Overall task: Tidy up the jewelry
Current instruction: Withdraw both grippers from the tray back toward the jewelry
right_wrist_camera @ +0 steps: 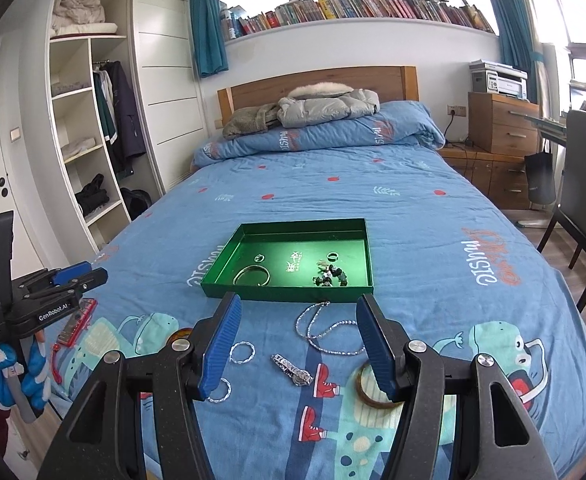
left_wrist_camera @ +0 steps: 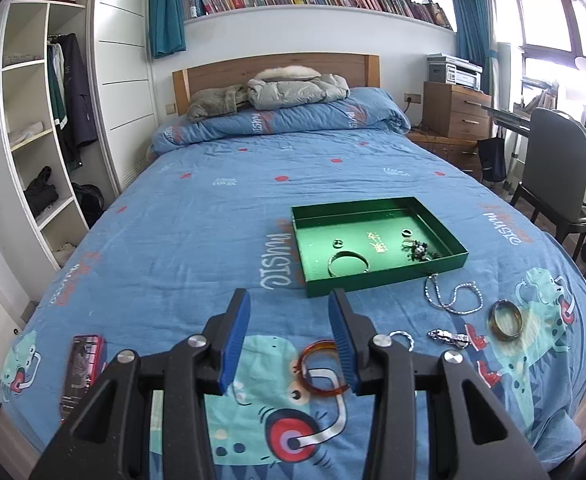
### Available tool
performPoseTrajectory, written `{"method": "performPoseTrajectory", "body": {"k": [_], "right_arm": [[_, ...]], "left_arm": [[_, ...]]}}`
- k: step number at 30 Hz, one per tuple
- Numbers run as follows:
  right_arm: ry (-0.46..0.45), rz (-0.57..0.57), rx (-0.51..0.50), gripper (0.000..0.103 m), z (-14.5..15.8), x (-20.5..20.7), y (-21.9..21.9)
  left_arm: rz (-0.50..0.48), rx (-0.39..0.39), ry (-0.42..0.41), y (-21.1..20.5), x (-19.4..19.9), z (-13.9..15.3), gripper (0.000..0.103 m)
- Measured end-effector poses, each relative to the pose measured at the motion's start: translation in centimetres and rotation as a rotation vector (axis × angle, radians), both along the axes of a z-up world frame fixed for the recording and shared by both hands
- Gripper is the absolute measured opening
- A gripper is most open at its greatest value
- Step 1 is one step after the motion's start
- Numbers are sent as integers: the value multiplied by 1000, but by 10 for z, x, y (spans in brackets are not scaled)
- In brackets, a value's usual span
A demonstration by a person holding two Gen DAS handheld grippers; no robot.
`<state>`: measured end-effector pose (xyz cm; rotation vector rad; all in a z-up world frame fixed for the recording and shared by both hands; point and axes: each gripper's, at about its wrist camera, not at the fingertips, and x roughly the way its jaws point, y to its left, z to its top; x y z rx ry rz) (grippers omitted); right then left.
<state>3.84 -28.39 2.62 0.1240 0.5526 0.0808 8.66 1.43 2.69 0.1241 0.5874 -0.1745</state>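
A green tray (left_wrist_camera: pixel 377 280) (right_wrist_camera: pixel 285 293) lies on the blue bed and holds a silver bangle (left_wrist_camera: pixel 348 264) (right_wrist_camera: pixel 252 276), two small rings and a dark beaded piece (left_wrist_camera: pixel 419 250) (right_wrist_camera: pixel 330 274). On the bedspread in front of it lie a silver chain (left_wrist_camera: pixel 453 298) (right_wrist_camera: pixel 325 330), a watch (left_wrist_camera: pixel 449 337) (right_wrist_camera: pixel 293 369), an amber bangle (left_wrist_camera: pixel 507 318) (right_wrist_camera: pixel 373 394), silver hoops (right_wrist_camera: pixel 242 352) and an orange-brown bangle (left_wrist_camera: pixel 321 368). My left gripper (left_wrist_camera: pixel 291 344) is open above the orange-brown bangle; it also shows in the right wrist view (right_wrist_camera: pixel 78 276). My right gripper (right_wrist_camera: pixel 297 346) is open above the watch.
A red case (left_wrist_camera: pixel 83 372) (right_wrist_camera: pixel 75 326) lies at the bed's left front. A folded quilt and jackets (left_wrist_camera: pixel 293 92) are at the headboard. A wardrobe (left_wrist_camera: pixel 41 140) stands left. Drawers, a chair (left_wrist_camera: pixel 553 172) and a desk stand right.
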Motion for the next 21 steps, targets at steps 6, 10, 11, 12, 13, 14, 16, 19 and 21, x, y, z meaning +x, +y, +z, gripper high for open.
{"method": "performPoseTrajectory", "body": {"k": [6,10,11,12,13,14,16,19,21], "right_arm": [[-20,-15,3,59,1,-16,-7],[-26,-24,1,59,-1,-24,-12],[-26,-25,-3,59,-2,-26,-14],[-26,-27,-6,59,-3,-27,-16],[-25,-28,-9,59,-5,-29,-16],[-24,-31,-15,59,-7,-31,-17],[-18,-36,-24,59,-11,-33,-20],[-6,-50,-21,59,-19,-37,-29],[1,-62,-11,59,-23,-39,-37]], "left_arm": [[9,3,3,22,-15,1,39],[7,-15,23,32,-23,-1,39],[5,-19,26,33,-24,-2,39],[4,-26,30,33,-27,-3,39],[1,-32,35,33,-28,-5,39],[-5,-36,39,32,-29,-6,39],[-16,-35,44,28,-32,-11,39],[-37,-43,66,19,-34,-19,39],[-50,-47,81,11,-35,-26,39]]}}
